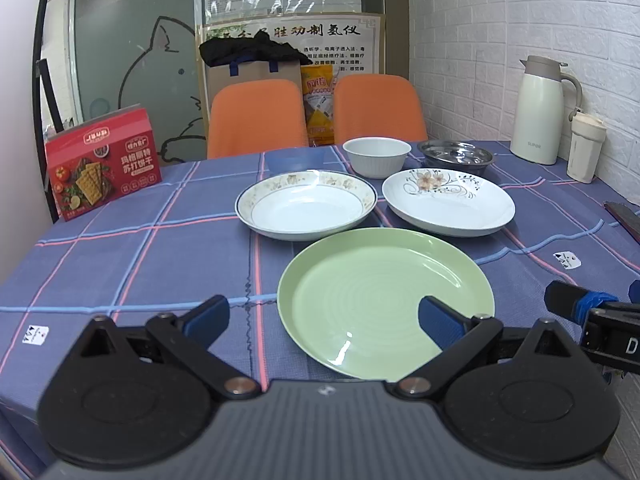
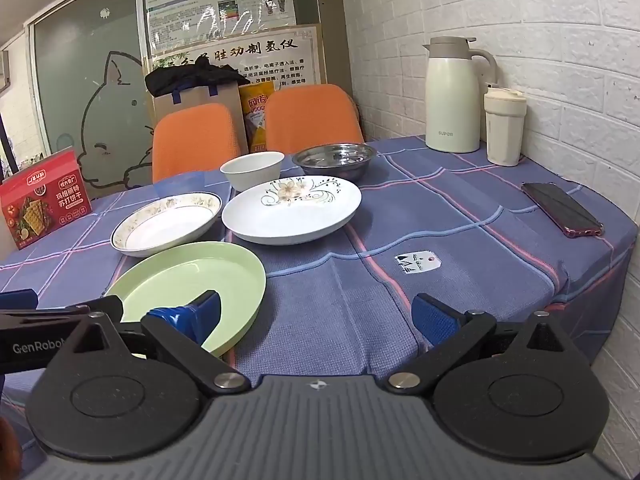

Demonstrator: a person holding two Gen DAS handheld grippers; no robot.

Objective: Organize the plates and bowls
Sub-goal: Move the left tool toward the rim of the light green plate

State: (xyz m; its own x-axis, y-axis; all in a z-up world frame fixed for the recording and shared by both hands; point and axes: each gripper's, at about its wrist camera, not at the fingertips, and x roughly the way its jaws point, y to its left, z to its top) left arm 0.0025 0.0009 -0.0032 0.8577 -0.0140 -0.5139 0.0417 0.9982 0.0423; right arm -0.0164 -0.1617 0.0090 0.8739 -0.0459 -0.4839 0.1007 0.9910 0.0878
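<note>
**Green plate sits right in front of the left gripper**

Nothing stacked yet: 3 plates and 3 bowls are spread over the tabletop [image 1: 120, 248]. The green plate [image 1: 384, 300] lies closest to the near edge, with the gold-rimmed plate [image 1: 306, 204] and the flower plate [image 1: 448, 200] just behind it. The white bowl [image 1: 376, 156], steel bowl [image 1: 456, 154] and blue bowl [image 1: 296, 158] line up toward the far edge.

The left gripper [image 1: 322, 318] is spread wide and holds nothing, its right finger over the green plate's near rim. The right gripper [image 2: 320, 320] is also wide open and empty, with the plate off to its left. So the left one looks nearer, and the plate lies straight ahead of it, slightly right.
</note>
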